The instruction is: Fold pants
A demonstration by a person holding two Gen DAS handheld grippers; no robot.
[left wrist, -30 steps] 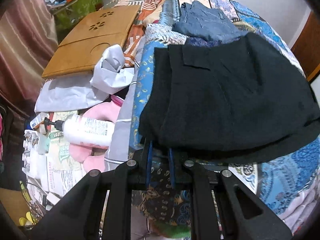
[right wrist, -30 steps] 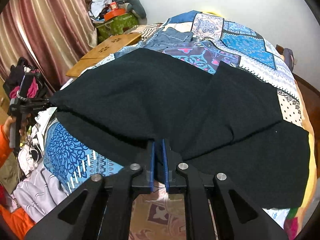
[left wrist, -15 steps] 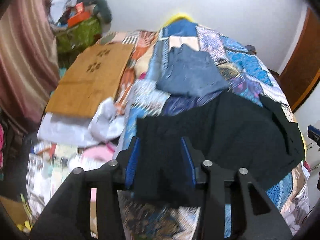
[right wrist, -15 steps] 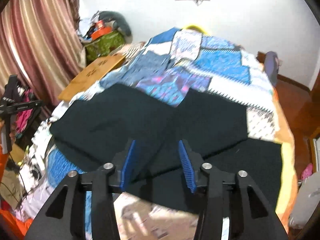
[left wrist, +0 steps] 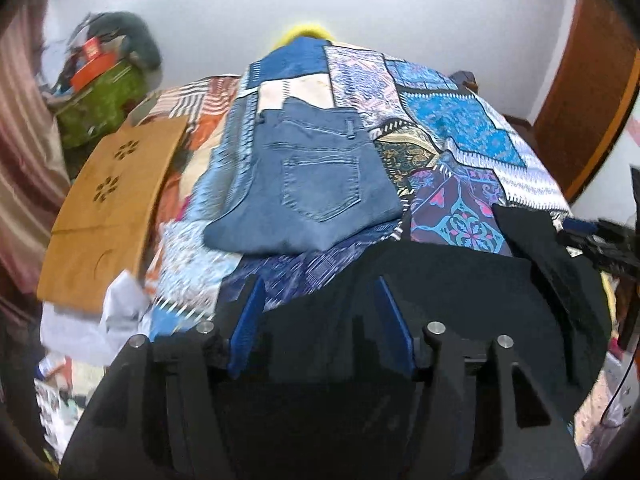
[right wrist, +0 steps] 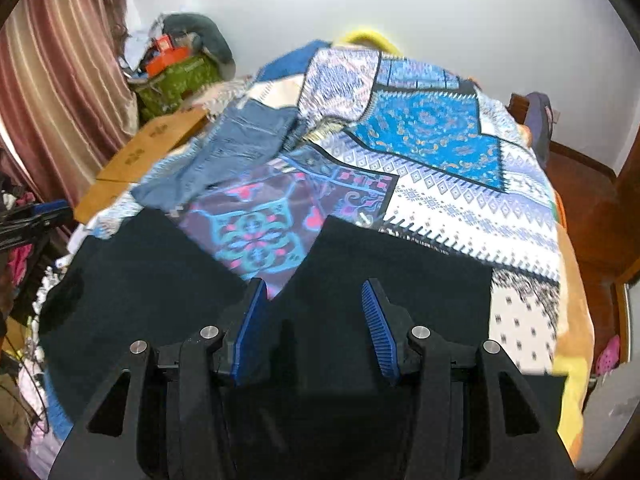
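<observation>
Black pants (left wrist: pixel 440 300) lie spread flat across the near end of a patchwork quilt (left wrist: pixel 460 136). In the right wrist view the black pants (right wrist: pixel 400 272) show two dark panels with a notch of quilt (right wrist: pixel 432 132) between them. My left gripper (left wrist: pixel 319 280) hovers over their left part, its jaws opening, and the pads press on nothing. My right gripper (right wrist: pixel 314 282) is open above the notch, also holding nothing. The black cloth seen through each gap lies on the bed below. Each gripper shows at the edge of the other's view.
Folded blue jeans (left wrist: pixel 316 184) lie farther up the quilt. A wooden board (left wrist: pixel 108 200) leans along the bed's left side, with white crumpled paper (left wrist: pixel 120 304) and clutter below it. A green bag (left wrist: pixel 100 100) stands in the far left corner. A brown door (left wrist: pixel 588 92) is at the right.
Both grippers were shut on the pants' near edge; both have let go and opened. They have pulled back and risen, so more of the bed and the wall shows.
</observation>
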